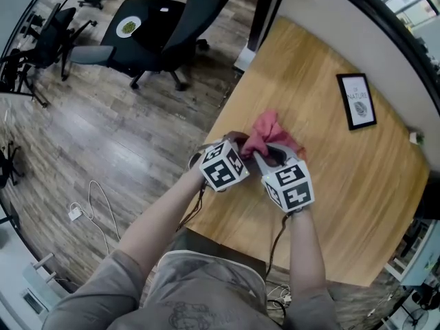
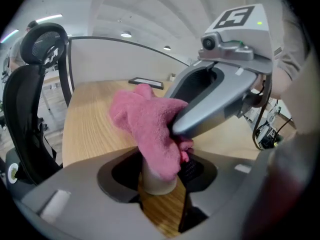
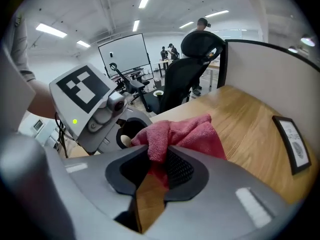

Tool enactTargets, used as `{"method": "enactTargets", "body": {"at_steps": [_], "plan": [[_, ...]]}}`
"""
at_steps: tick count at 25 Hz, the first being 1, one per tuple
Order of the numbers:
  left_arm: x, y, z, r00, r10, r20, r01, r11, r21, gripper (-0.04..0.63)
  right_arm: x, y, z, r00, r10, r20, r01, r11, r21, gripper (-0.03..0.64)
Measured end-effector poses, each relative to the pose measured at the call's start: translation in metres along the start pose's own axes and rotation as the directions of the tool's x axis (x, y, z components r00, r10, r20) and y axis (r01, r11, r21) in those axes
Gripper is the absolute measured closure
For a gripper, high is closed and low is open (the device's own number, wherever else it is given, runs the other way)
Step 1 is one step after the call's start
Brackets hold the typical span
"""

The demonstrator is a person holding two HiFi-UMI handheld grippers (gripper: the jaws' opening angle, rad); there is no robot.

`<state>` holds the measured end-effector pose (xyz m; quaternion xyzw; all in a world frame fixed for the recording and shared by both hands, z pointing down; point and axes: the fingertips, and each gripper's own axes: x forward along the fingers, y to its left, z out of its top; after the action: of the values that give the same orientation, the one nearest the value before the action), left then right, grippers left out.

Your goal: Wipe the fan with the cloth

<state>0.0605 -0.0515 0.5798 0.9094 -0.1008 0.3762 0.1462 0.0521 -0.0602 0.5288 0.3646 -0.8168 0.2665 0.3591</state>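
A pink cloth (image 1: 269,132) is bunched between my two grippers over the wooden table (image 1: 357,191). My left gripper (image 2: 160,178) is shut on a small beige cylinder (image 2: 156,183), seemingly the fan's stem, which stands upright. The cloth (image 2: 144,123) drapes over the cylinder's top and hides the fan's other parts. My right gripper (image 3: 152,165) is shut on a fold of the cloth (image 3: 192,130) and presses it against the cylinder from the right. In the head view the left gripper (image 1: 232,141) and right gripper (image 1: 269,151) nearly touch.
A framed picture (image 1: 356,100) lies flat at the table's far right. A black office chair (image 1: 155,36) stands on the wood floor beyond the table's left edge. A partition wall (image 1: 357,26) borders the table at the back. A white cable (image 1: 93,201) lies on the floor.
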Motion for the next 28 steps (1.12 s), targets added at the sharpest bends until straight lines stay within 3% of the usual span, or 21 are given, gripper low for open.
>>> {"method": "enactTargets", "body": {"at_steps": [3, 6, 9, 11, 15, 16, 18, 19, 24, 28], "plan": [[0.001, 0.002, 0.001, 1.000, 0.002, 0.002, -0.002, 1.000, 0.001, 0.402, -0.004, -0.018, 0.003, 0.999, -0.045, 0.015, 0.044, 0.999, 0.010, 0.528], [-0.001, 0.002, 0.001, 1.000, -0.009, -0.004, 0.009, 1.000, -0.006, 0.402, -0.009, -0.038, 0.003, 0.992, -0.112, 0.051, 0.108, 0.991, 0.082, 0.528], [-0.004, 0.002, 0.004, 1.000, -0.025, -0.011, 0.025, 1.000, -0.017, 0.399, -0.017, -0.070, 0.001, 0.966, -0.244, 0.087, 0.225, 0.957, 0.181, 0.528], [-0.005, 0.004, 0.005, 0.999, -0.032, -0.018, 0.031, 0.999, -0.019, 0.400, -0.023, -0.088, 0.002, 0.947, -0.303, 0.106, 0.267, 0.927, 0.265, 0.528], [-0.007, 0.005, -0.001, 0.998, 0.012, -0.059, -0.014, 0.999, -0.029, 0.396, -0.045, -0.106, 0.000, 0.919, -0.378, 0.116, 0.323, 0.887, 0.331, 0.528], [-0.009, 0.006, -0.003, 0.997, 0.032, -0.077, -0.035, 0.999, -0.038, 0.383, -0.053, -0.107, 0.003, 0.913, -0.385, 0.135, 0.320, 0.881, 0.349, 0.528], [-0.016, 0.006, -0.007, 0.993, 0.062, -0.100, -0.067, 0.997, -0.040, 0.256, -0.074, -0.106, 0.012, 0.901, -0.397, 0.177, 0.314, 0.876, 0.367, 0.528], [-0.022, 0.006, -0.006, 0.992, 0.077, -0.099, -0.081, 0.996, -0.037, 0.255, -0.084, -0.104, 0.017, 0.895, -0.401, 0.195, 0.312, 0.876, 0.366, 0.528], [-0.063, 0.012, 0.021, 0.983, 0.184, -0.016, -0.184, 0.983, -0.018, 0.256, -0.139, -0.090, 0.049, 0.856, -0.424, 0.296, 0.316, 0.882, 0.350, 0.528], [-0.108, 0.015, 0.056, 0.963, 0.255, 0.082, -0.255, 0.967, -0.015, 0.293, -0.185, -0.068, 0.079, 0.818, -0.429, 0.383, 0.319, 0.892, 0.320, 0.528]]}}
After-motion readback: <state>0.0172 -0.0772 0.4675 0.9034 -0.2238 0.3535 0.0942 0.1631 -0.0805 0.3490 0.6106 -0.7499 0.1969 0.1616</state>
